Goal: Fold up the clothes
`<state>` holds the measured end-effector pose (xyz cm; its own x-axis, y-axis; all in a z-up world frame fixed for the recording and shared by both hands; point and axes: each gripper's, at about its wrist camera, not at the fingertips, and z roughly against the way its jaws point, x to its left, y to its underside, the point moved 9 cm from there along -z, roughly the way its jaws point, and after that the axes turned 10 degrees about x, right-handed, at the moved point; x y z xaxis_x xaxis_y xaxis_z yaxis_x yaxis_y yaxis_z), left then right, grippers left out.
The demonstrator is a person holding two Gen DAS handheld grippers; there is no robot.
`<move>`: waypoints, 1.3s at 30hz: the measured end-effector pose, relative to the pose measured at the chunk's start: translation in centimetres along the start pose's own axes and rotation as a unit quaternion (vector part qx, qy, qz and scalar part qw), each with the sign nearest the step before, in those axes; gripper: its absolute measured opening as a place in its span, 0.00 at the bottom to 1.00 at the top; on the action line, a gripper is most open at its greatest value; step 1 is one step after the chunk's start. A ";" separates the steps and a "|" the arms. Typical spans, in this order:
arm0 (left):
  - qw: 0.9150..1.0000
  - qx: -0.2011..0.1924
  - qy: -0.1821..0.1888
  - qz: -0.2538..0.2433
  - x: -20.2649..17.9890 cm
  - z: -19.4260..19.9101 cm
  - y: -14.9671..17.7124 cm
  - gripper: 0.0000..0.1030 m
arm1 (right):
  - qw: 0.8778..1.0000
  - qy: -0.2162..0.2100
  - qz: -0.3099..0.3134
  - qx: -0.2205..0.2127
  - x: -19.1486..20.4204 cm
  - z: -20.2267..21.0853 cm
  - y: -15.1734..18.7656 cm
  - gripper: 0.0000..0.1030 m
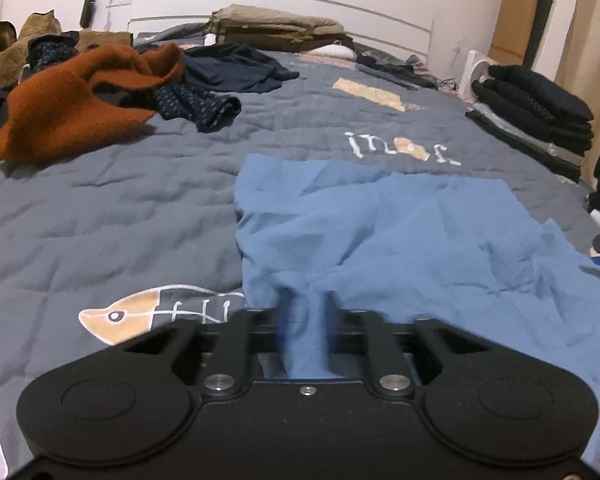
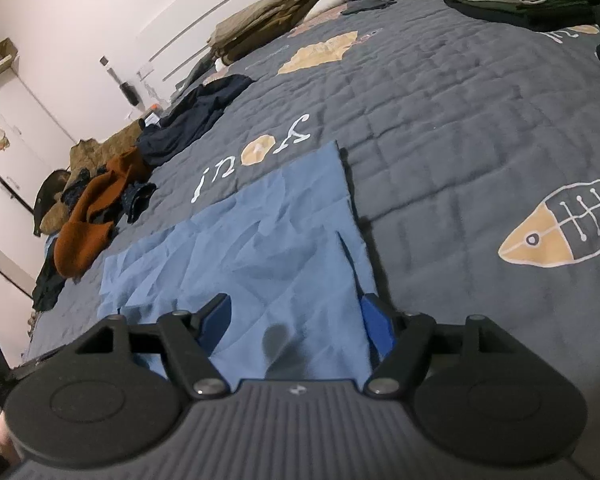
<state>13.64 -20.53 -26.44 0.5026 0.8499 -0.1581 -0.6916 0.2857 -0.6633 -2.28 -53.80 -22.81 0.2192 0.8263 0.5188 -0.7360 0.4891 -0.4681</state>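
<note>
The left claw (image 1: 305, 312) is clenched on a bunched fold of the blue garment (image 1: 400, 224), which rises between its 2 fingers at the 6 o'clock edge of the left wrist view. The rest of the garment lies spread on the grey quilted bed (image 1: 100, 208), reaching toward 3 o'clock. The right claw (image 2: 298, 316) is released, its jaws wide apart; the blue garment (image 2: 260, 240) lies flat under and between its blue fingers (image 2: 376, 324), and I cannot tell if they touch the cloth. In the left wrist view an orange sweater (image 1: 72, 108) lies crumpled at 10 o'clock, and a stack of dark folded clothes (image 1: 536, 112) sits at 2 o'clock.
</note>
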 end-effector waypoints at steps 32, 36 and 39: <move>0.999 -0.035 0.006 0.025 0.7 1.8 -1.2 0.02 | 0.980 0.098 0.174 0.012 -0.6 -3.5 -3.0 0.66; 0.999 -0.029 0.006 0.022 0.7 1.5 -1.1 0.02 | 0.976 0.098 0.191 0.018 -0.2 -4.3 -2.5 0.41; 0.999 -0.026 0.007 0.020 0.6 1.3 -0.9 0.02 | 0.973 0.102 0.209 0.017 0.4 -4.3 -2.2 0.06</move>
<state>13.89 -19.72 -24.95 0.4824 0.8536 -0.1963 -0.6844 0.2275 -0.6927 2.19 -53.37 -24.63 0.0168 0.9907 0.1348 -0.8081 0.0928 -0.5816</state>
